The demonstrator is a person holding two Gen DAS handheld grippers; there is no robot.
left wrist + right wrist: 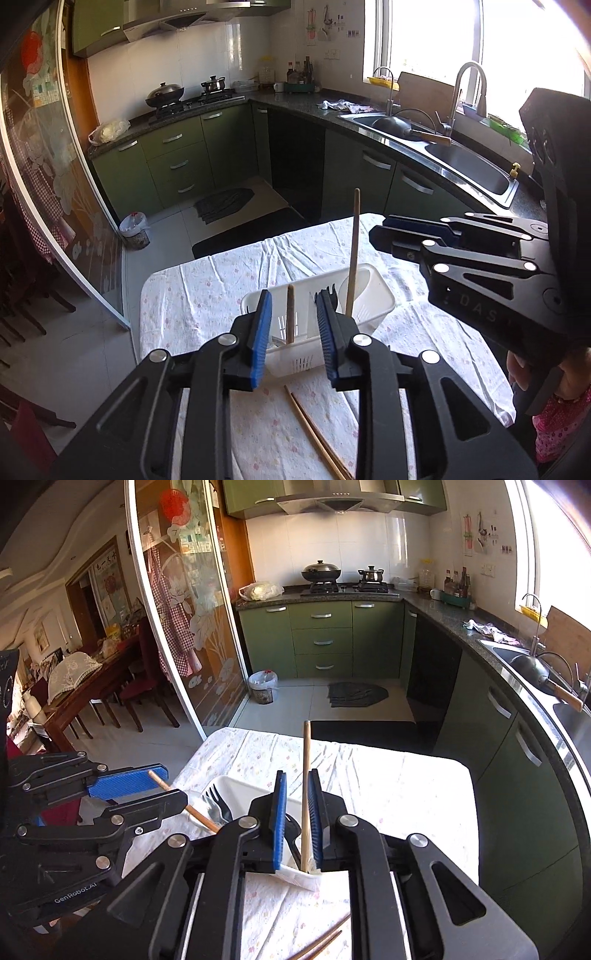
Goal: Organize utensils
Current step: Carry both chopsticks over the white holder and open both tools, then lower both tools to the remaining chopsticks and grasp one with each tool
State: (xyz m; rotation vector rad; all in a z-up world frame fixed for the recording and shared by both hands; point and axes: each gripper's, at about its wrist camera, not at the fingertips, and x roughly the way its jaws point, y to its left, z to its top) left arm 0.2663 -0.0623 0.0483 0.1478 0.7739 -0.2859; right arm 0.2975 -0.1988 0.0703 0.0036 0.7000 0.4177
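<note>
The right hand-held gripper (pixel 297 821) is hovering over the white utensil basket (pixel 373 291) with its jaws partly apart, bracketing a long wooden stick-like utensil (pixel 306 794); the right pad looks close to the shaft, but whether it is pinching cannot be told. The left hand-held gripper (pixel 293 332) is gaping wider around a shorter wooden stick (pixel 290 314), not touching it as far as can be seen. Both sticks are standing near upright in the basket, long axes vertical, tips up. They are probably light, stiff and smooth, so pinching mid-shaft across the narrow width seems safest. 2 chopsticks (pixel 314 432) are lying flat on the near tabletop (pixel 207 288), angled from near right to far left. A black fork (pixel 218 805) is resting in the basket, tines up.
</note>
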